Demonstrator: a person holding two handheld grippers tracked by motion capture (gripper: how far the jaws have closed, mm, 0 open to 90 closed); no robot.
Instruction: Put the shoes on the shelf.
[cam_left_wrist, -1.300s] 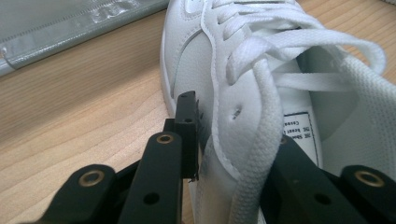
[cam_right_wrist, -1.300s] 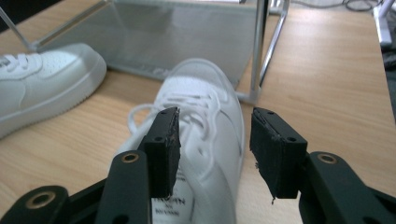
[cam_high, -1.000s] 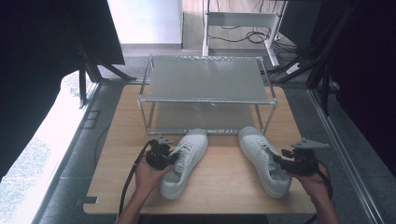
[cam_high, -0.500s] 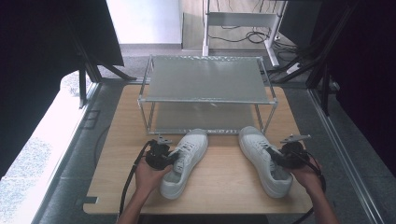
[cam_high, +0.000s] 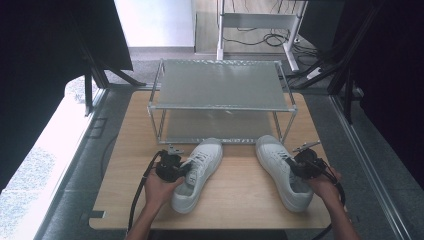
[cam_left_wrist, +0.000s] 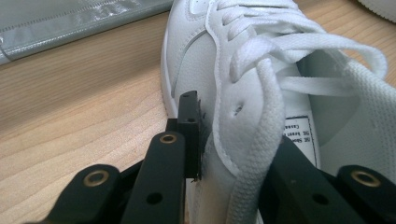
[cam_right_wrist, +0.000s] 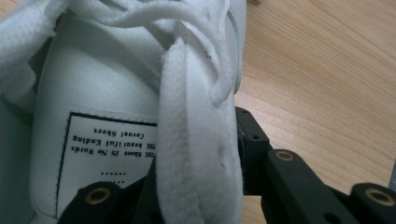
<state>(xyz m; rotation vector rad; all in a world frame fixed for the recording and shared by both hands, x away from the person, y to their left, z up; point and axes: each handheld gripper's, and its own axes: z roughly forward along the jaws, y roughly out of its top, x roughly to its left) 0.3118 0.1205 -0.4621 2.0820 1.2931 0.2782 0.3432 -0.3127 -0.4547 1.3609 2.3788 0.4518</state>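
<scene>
High view first, left side: the left gripper (cam_high: 179, 169) sits at the outer side of the left sneaker (cam_high: 197, 175), which lies on the wooden table (cam_high: 240, 195) just in front of the metal shoe rack (cam_high: 220, 90), toe toward the rack. In the left gripper view its jaws pinch the eyelet flap of the shoe's side wall: one black finger (cam_left_wrist: 189, 126) presses on the outside of the white upper, the other is tucked inside the opening beside the tongue label. The bite is on a thin, soft edge near the laces, so my worry is that the shoe would hang heel-down and peel out of the grip when lifted, or that a loose lace (cam_left_wrist: 327, 51) would catch on the rack's lower rail.

Further right, the right sneaker (cam_high: 282, 172) lies near the other, also pointing at the rack. The right gripper (cam_high: 302, 167) is at its outer side, and its jaws have just been closing; in the right gripper view the collar edge and lace band of the shoe stand between them, one finger (cam_right_wrist: 250, 140) against the outside, the other inside by the printed label. It appears to pinch the wall now. Since that grip is fresh, it may be shallow or hold mostly lace, and the sneaker could twist or drop if raised before it is secure.
</scene>
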